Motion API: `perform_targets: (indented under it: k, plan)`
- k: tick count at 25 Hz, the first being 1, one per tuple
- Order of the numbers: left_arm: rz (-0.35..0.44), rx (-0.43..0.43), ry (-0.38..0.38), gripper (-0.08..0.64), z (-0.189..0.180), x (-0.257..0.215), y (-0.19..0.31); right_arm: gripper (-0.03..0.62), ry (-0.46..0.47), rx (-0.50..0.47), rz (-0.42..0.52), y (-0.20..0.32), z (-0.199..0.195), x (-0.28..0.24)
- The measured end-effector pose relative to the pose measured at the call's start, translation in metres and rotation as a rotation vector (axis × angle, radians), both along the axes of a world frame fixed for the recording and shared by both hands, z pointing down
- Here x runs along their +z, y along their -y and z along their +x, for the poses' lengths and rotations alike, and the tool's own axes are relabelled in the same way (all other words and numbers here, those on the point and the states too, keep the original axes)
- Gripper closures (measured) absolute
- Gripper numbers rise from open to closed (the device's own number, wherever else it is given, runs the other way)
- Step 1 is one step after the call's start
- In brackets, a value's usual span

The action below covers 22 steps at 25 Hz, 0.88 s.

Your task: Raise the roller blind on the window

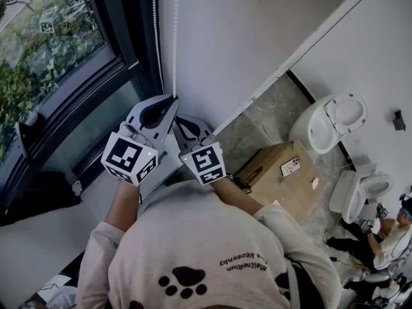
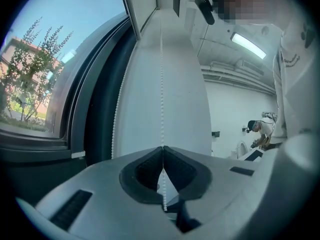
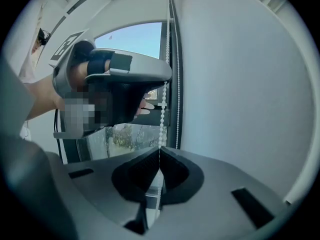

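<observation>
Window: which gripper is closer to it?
Left. The left gripper is on the side toward the window, shut on the chain. The right gripper grips the chain just beside it, farther into the room.

L hand-held gripper [image 2: 162,149], R hand-held gripper [image 3: 159,150], clamped

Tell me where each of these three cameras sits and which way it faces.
Head view: on the head, facing down over the shirt to the left gripper and right gripper on the bead chain.
Left gripper view: rides that gripper, facing up the chain beside the window; shirt at right.
Right gripper view: lower on the chain, facing up at the left gripper.
Both gripper views share the chain.
</observation>
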<state>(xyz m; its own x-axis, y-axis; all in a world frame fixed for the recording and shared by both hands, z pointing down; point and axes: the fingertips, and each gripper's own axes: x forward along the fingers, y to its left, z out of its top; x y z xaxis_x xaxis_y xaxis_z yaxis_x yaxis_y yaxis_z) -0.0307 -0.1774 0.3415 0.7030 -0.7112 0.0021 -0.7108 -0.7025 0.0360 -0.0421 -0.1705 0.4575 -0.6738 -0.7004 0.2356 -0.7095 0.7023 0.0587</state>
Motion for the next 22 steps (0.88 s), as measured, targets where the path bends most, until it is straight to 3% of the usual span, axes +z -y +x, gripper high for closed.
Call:
perform_targets:
  k: [22]
  plan:
    - [-0.086,-0.016,0.021,0.549,0.002,0.063,0.000,0.583,-0.073,0.002,-0.123,-0.004,0.005,0.060]
